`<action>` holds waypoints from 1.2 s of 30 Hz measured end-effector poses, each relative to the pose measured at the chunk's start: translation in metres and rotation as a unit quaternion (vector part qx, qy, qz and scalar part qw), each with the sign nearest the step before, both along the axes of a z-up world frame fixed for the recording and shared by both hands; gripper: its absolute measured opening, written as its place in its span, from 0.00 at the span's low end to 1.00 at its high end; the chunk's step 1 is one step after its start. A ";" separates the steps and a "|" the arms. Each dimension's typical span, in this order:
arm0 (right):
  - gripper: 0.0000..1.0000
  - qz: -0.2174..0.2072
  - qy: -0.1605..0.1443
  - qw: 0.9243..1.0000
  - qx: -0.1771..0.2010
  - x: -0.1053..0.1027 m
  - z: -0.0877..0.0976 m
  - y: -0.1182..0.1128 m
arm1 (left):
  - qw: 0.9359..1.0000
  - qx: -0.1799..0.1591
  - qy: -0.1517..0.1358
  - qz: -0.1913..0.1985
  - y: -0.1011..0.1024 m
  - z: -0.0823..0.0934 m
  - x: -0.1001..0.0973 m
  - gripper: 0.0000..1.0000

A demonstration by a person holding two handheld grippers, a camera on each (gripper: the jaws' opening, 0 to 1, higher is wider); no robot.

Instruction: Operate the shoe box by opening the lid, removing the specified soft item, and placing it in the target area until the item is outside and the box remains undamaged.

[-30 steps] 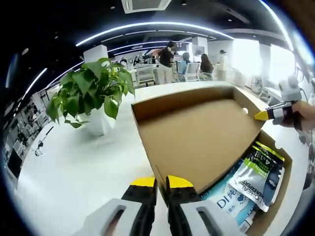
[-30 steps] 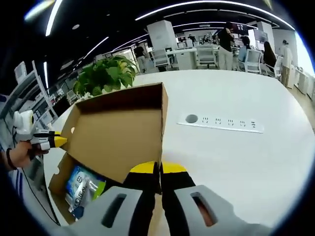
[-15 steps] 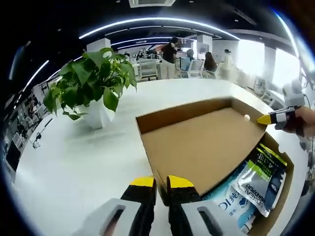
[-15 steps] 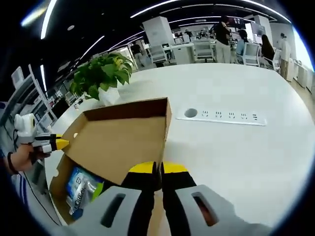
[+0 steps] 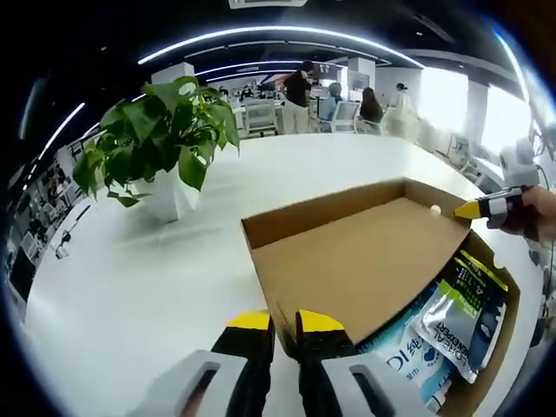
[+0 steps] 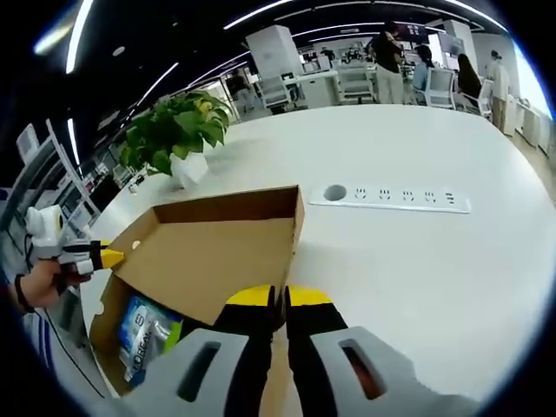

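Two grippers pinch the open lid (image 5: pixel 347 261) of the shoe box (image 6: pixel 109 304) at opposite corners: our left gripper (image 5: pixel 285 320) and right gripper (image 6: pixel 279 297), each with jaws pressed onto the cardboard. Soft packets (image 5: pixel 456 313) lie inside the box, on the white table (image 6: pixel 417 261) near a potted plant (image 5: pixel 156 148).
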State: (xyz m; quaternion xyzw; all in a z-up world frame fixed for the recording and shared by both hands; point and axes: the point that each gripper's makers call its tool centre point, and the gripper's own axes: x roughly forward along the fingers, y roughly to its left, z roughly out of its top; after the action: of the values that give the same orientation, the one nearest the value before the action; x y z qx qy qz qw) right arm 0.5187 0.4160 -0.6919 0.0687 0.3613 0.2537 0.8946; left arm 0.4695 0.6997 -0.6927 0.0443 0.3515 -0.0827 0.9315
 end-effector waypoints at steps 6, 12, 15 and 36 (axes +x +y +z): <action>0.03 0.001 0.003 1.000 0.000 -0.004 0.001 0.000 | 1.000 -0.001 0.004 0.000 -0.001 -0.002 -0.003 0.09; 0.03 0.004 0.005 1.000 -0.007 -0.006 -0.002 0.000 | 1.000 -0.009 0.010 -0.003 -0.001 -0.006 -0.006 0.10; 0.03 0.003 0.007 1.000 -0.008 -0.007 -0.002 0.000 | 1.000 -0.014 0.010 -0.005 -0.001 -0.010 -0.010 0.09; 0.01 0.008 0.011 1.000 -0.008 -0.031 0.009 -0.015 | 1.000 -0.018 0.005 -0.005 -0.003 0.004 -0.037 0.10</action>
State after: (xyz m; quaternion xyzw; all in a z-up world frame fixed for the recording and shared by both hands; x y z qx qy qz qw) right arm 0.4882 0.4008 -0.6825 0.0611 0.3741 0.2573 0.8889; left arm 0.4327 0.6963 -0.6891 0.0285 0.3542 -0.0939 0.9300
